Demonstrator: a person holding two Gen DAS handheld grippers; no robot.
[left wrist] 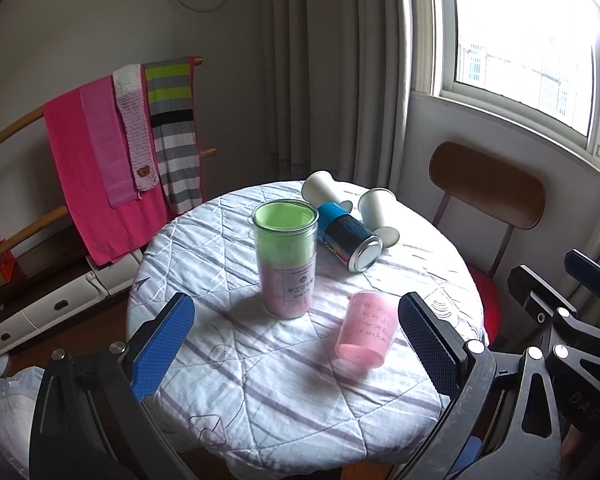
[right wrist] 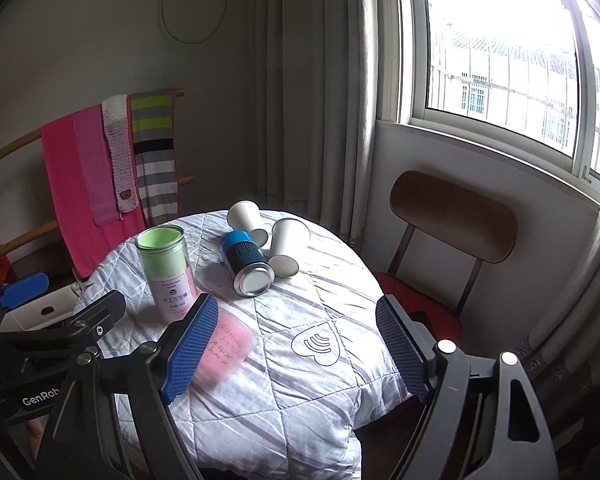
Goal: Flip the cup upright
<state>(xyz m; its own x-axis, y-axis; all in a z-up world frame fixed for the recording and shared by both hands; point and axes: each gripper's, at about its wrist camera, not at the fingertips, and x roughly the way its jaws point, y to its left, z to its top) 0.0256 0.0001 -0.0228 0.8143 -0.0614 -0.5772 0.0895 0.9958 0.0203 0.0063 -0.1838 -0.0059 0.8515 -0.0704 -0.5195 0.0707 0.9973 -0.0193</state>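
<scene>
Pink cup [left wrist: 365, 330], translucent plastic with dark handwriting on its wall, sits mouth-down and slightly tilted on the near right part of the tabletop [left wrist: 284, 384], which is round and covered by a quilted white cloth with grey-purple stripes. Left hand-held gripper [left wrist: 296, 340]: blue-padded jaws spread wide, holding nothing, with the cup just inside its right finger. Right hand-held gripper [right wrist: 298, 350]: jaws likewise wide apart and empty; in its view the cup [right wrist: 226, 346] appears blurred, partly hidden behind the left finger. Glass jar [left wrist: 286, 258]: tall, upright, near the tabletop centre, green filling in the upper half, pink in the lower, white printed label on the front. Spray can [left wrist: 346, 240]: lying on its side behind the jar, blue cap pointing away, metal base toward the cameras. Two white paper cups, both tipped over at the far edge: one [left wrist: 324, 192] beside the can's cap, the other [left wrist: 380, 216] right of the can. Wooden chair [left wrist: 488, 184] with red seat stands at the right, under the window [left wrist: 540, 40]. Pink and striped cloths [left wrist: 120, 152] hang on a wooden rack at left, before the curtain [left wrist: 320, 60].
</scene>
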